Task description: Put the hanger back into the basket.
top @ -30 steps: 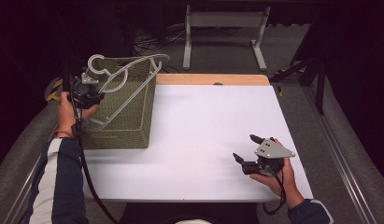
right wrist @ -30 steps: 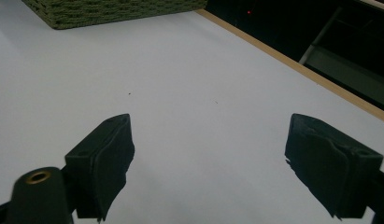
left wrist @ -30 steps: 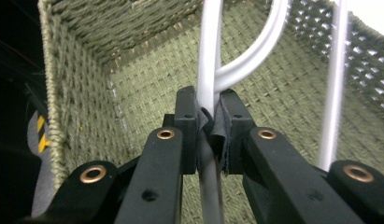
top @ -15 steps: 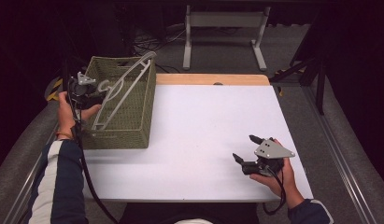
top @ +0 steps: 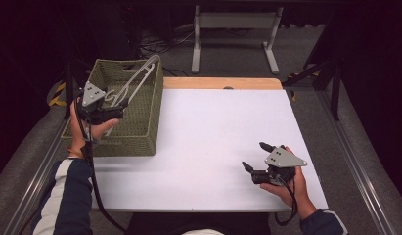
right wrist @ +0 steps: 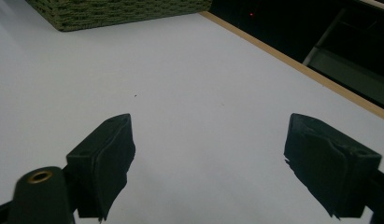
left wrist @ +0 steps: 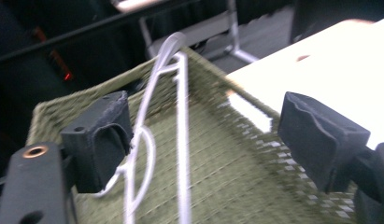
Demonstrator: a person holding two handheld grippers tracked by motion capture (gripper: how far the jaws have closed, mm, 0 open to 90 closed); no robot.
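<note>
A green woven basket [top: 140, 132] stands on the left part of the white table [top: 213, 142]. A white wire hanger [top: 137, 81] lies in it, its far end leaning on the far rim. My left gripper [top: 121, 108] hovers over the basket's left side. Its jaws have just been opening and now stand wide. In the left gripper view the hanger [left wrist: 181, 116] runs between the jaws of my left gripper [left wrist: 210, 135], its hook loop beside the left jaw, unpressed. My right gripper [top: 254, 155] rests open at the front right, with bare table between the jaws [right wrist: 210, 158].
A wooden strip [top: 223, 83] edges the table's far side, with a metal stand [top: 233, 29] on the dark floor beyond. The basket's corner [right wrist: 115, 11] shows at the top left of the right gripper view. Grey rails run along both sides of the table.
The hanger, held up above the basket a second ago, has dropped into it and leans on the far rim. My left gripper let it go, opened and drew back a little. The right gripper kept still.
</note>
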